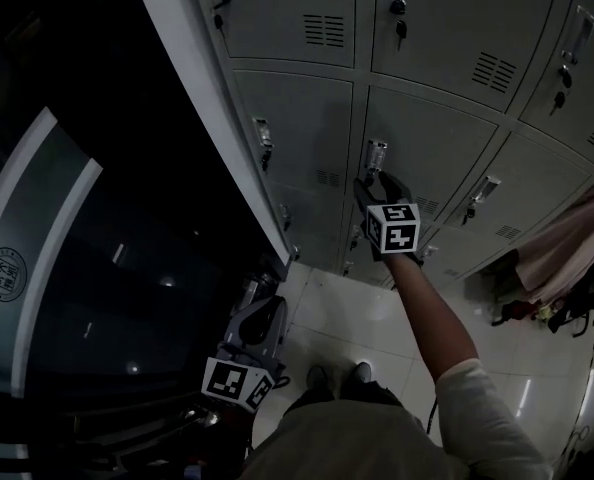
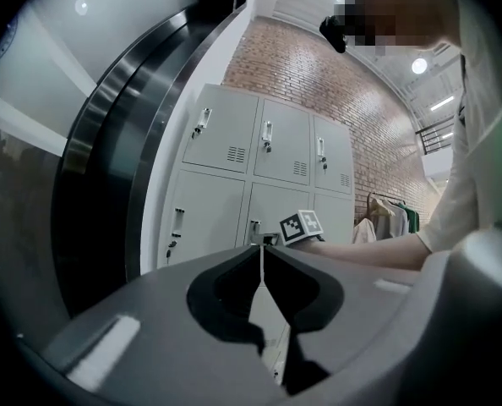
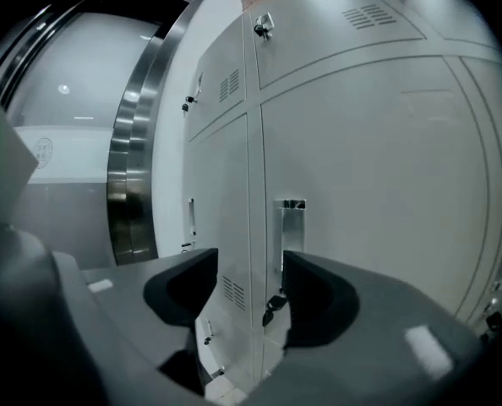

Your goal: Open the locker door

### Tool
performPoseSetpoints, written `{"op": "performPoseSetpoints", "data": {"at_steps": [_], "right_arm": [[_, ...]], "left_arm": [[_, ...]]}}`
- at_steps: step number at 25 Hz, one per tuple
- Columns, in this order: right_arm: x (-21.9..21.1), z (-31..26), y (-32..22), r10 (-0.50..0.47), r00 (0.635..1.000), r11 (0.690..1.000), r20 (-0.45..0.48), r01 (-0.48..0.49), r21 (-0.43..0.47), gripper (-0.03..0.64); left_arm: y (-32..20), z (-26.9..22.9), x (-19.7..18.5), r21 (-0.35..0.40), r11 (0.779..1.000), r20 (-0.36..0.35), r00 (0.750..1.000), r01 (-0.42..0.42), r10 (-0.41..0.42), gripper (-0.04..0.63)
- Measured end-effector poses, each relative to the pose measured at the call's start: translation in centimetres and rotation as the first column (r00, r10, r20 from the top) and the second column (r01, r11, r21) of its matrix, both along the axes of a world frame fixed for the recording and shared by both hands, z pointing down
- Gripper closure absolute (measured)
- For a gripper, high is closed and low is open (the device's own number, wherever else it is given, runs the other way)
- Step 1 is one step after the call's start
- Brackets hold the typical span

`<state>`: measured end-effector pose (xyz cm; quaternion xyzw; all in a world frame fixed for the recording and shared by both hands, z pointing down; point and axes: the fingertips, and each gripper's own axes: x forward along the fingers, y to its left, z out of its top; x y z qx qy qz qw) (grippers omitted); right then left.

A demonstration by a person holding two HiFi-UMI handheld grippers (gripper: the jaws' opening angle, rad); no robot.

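A bank of grey lockers fills the head view. The middle-row locker door (image 1: 432, 133) carries an upright metal handle (image 1: 375, 155) at its left edge. My right gripper (image 1: 377, 180) is raised at arm's length just under that handle, its jaws open with nothing between them. In the right gripper view the handle (image 3: 291, 227) stands close ahead, just right of the gap of the right gripper (image 3: 249, 260), with a key (image 3: 272, 304) hanging below it. My left gripper (image 1: 260, 298) hangs low near the floor, shut and empty, its tips meeting in the left gripper (image 2: 261, 250) view.
Neighbouring locker doors (image 1: 297, 128) have handles and hanging keys of their own. A dark glass and steel wall (image 1: 57, 268) runs along the left. A rack with a pink garment (image 1: 567, 248) stands at the right. The tiled floor (image 1: 377, 318) lies below.
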<state>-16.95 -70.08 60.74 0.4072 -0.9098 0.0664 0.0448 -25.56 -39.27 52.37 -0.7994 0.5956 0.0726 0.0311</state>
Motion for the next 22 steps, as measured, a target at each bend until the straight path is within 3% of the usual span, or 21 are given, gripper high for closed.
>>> {"op": "performPoseSetpoints", "data": {"at_steps": [9,12,17,22], "right_arm": [[-2.6,1.9,-5.4,0.040,0.997,0.999,-0.072,-0.041,-0.003,0.391],[-3.2,2.1,-6.1,0.055,0.997,0.998,-0.059,-0.056,-0.017,0.396],[-3.1,1.9,-4.8,0.055,0.997,0.998,-0.048,-0.056,-0.017,0.401],[-1.7,2.1,-1.2,0.092,0.994,0.996,-0.057,-0.092,-0.008,0.468]], "left_arm": [[0.1,3.0,-3.0,-0.037,0.999,-0.002,0.999,0.034,-0.034,0.525],[0.1,3.5,-3.7,-0.043,0.998,-0.007,0.999,0.040,-0.041,0.526],[0.5,3.7,-4.1,-0.051,0.998,-0.017,0.999,0.047,-0.048,0.526],[0.3,2.6,-2.9,-0.044,0.999,-0.016,1.000,0.021,-0.022,0.526]]}}
